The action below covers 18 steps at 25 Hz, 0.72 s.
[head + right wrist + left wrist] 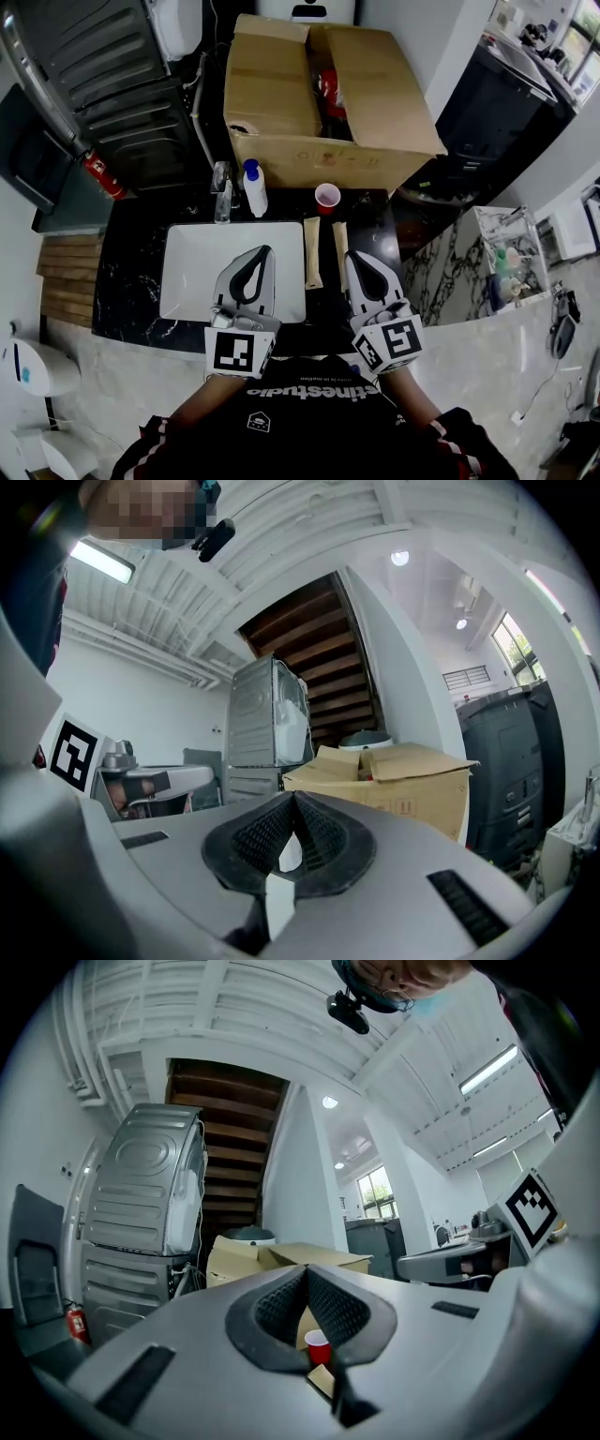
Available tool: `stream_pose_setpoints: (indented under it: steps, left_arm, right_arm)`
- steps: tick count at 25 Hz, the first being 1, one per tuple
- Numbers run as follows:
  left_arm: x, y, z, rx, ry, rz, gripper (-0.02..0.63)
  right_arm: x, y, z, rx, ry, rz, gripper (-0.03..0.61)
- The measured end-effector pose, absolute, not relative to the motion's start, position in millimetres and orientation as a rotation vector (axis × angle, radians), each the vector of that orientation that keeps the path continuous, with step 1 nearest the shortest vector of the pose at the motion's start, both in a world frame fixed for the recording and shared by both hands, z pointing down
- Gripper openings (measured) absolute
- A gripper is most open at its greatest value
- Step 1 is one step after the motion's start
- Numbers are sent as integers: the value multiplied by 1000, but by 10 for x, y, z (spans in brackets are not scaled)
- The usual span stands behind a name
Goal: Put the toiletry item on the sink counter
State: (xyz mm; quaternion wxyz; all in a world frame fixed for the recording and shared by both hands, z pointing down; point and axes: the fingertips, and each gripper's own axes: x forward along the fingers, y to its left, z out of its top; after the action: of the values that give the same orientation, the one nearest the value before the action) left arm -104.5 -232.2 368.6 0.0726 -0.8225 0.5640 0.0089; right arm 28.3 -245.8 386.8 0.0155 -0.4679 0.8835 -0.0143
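Observation:
A white bottle with a blue cap (253, 188) stands upright on the black counter (131, 253) behind the white sink basin (197, 267), beside the tap (222, 191). My left gripper (262, 252) hovers over the basin's right part, shut and empty, its pads meeting (306, 1275). My right gripper (354, 259) is over the counter right of the basin, also shut with nothing held (294, 799). Both sit well short of the bottle. A red cup (327, 198) shows through the left jaws' gap (318, 1347).
Two long tan packets (312, 253) lie on the counter between the grippers. A large open cardboard box (281, 84) fills the back of the counter. A grey appliance (122, 84) and a red fire extinguisher (101, 175) stand at the left, dark cabinets (497, 112) at the right.

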Motion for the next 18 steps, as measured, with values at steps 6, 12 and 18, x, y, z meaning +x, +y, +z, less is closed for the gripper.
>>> stream_pose_setpoints:
  steps: [6, 12, 18]
  left_arm:
    - [-970, -2361, 3864, -2544, 1674, 53, 15]
    - [-974, -2406, 3933, -2565, 1691, 42, 15]
    - [-1066, -2500, 3921, -2547, 1736, 53, 15]
  right_arm:
    - [304, -2451, 3876, -1465, 2748, -37, 37]
    - [334, -2451, 3873, -1475, 2744, -38, 37]
    - [371, -2466, 3902, -1489, 2742, -50, 37]
